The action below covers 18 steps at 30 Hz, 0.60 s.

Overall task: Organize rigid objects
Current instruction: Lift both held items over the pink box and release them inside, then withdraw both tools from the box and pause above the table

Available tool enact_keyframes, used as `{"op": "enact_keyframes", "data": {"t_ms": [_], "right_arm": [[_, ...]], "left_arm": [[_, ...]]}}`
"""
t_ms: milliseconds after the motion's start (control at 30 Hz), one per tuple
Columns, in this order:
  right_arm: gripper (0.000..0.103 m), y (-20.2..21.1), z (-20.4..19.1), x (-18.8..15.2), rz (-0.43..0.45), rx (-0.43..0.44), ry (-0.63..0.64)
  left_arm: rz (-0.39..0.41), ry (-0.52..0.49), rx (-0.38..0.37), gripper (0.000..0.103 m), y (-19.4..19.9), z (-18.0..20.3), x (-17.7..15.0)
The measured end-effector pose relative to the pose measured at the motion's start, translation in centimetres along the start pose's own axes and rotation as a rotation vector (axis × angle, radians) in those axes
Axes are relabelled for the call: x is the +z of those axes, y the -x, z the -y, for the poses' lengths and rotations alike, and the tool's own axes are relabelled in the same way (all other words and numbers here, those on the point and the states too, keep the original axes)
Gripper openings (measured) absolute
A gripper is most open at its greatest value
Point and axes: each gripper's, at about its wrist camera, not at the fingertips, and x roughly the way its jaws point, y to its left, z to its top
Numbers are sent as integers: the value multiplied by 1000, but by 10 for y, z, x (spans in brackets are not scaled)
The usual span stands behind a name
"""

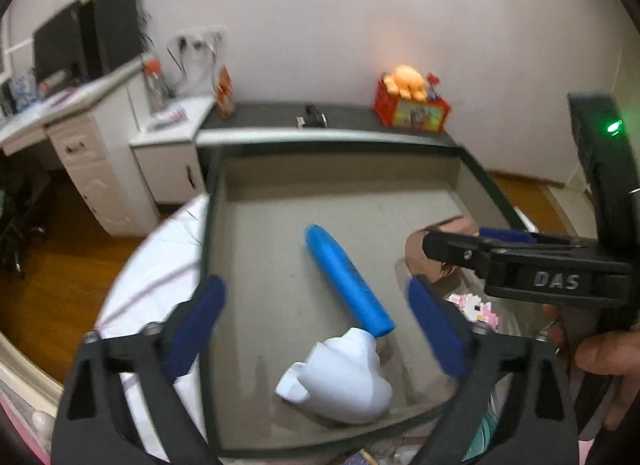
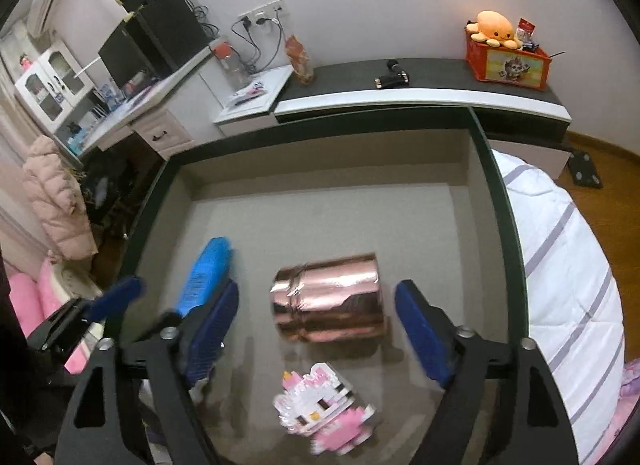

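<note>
Grey felt lined the big dark-rimmed storage box (image 2: 500, 201) that filled the middle of both frames, and everything sat on its floor: a rose-gold metal cup (image 2: 330, 299) on its side at center of the right wrist view, a blue-handled tool with a white head (image 1: 346, 329) lower center in the left wrist view, and a little pink-and-white block cat figure (image 2: 320, 409) at bottom center. Both the left gripper (image 1: 316, 313) and the right gripper (image 2: 316, 325) had their jaws spread wide, grabbing nothing, each hanging over the box.
</note>
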Motion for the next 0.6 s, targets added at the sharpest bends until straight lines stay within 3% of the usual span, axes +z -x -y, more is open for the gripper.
{"op": "enact_keyframes", "data": {"t_ms": [33,67,300,600], "right_arm": [[90,4,-2,-1,11,-21,5],[103,7,-4,-1,22,-34,5],[103,52,-22,-11,133,-67,3],[103,133,-59,-62,307,-170,76]], "left_arm": [[15,0,5,102,8,-1,-1],[26,-1,22,103,14,-4,-1],[87,-1,162,103,59,-8,-11],[155,54,163,103,123,-5,-30]]}}
